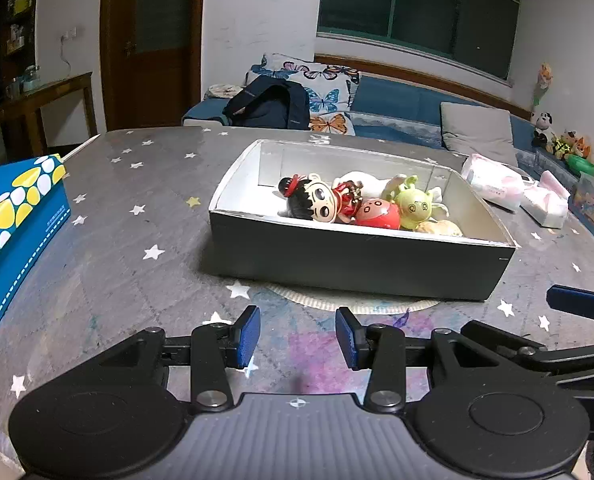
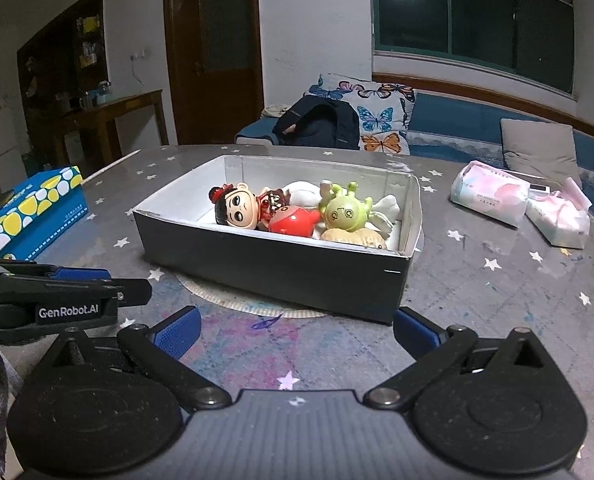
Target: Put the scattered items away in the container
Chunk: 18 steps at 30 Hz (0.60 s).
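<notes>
Dark cardboard box (image 1: 361, 268) sitting mid star-print table (image 1: 117, 248); toys lying inside; blue-yellow tissue box (image 1: 13, 220) left; pink tissue packs (image 1: 493, 184) right-behind.

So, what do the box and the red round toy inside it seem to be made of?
The box looks like cardboard: thin, flat folded walls, matte dark outside, white inside. The red round toy looks like hard plastic: smooth and glossy, with light reflections on its surface. Neither is certain from the look alone.

Door (image 2: 217, 48): dark wood, shut.
Window (image 2: 473, 24): dark; ceiling lamp reflected.
Sofa (image 2: 457, 120): blue; butterfly cushions (image 2: 377, 116) placed on it.
</notes>
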Each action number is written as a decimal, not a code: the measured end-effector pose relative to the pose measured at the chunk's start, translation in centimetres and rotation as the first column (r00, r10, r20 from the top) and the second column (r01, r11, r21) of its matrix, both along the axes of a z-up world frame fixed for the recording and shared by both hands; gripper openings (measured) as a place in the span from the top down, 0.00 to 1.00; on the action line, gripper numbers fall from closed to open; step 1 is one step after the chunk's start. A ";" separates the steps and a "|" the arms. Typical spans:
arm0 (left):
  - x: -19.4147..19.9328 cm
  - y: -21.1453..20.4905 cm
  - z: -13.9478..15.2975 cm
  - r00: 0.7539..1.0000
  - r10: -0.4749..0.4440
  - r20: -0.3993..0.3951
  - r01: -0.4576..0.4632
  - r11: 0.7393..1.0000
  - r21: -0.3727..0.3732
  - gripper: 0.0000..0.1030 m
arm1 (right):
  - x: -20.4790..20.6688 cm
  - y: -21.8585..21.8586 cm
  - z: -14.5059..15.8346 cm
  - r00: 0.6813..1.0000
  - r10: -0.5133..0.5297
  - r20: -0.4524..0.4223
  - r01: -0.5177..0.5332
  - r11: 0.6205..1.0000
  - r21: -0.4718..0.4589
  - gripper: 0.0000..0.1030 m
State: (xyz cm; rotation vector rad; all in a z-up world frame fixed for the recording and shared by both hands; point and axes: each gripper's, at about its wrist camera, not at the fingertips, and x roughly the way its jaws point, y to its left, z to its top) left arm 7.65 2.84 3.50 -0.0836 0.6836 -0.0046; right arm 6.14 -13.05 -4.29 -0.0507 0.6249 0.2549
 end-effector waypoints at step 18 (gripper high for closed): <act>-0.3 -0.4 -0.3 1.000 -0.006 -0.015 0.007 1.000 0.017 0.57 | 0.1 -0.3 -0.6 0.998 -0.050 -0.028 0.049 0.999 -0.013 0.00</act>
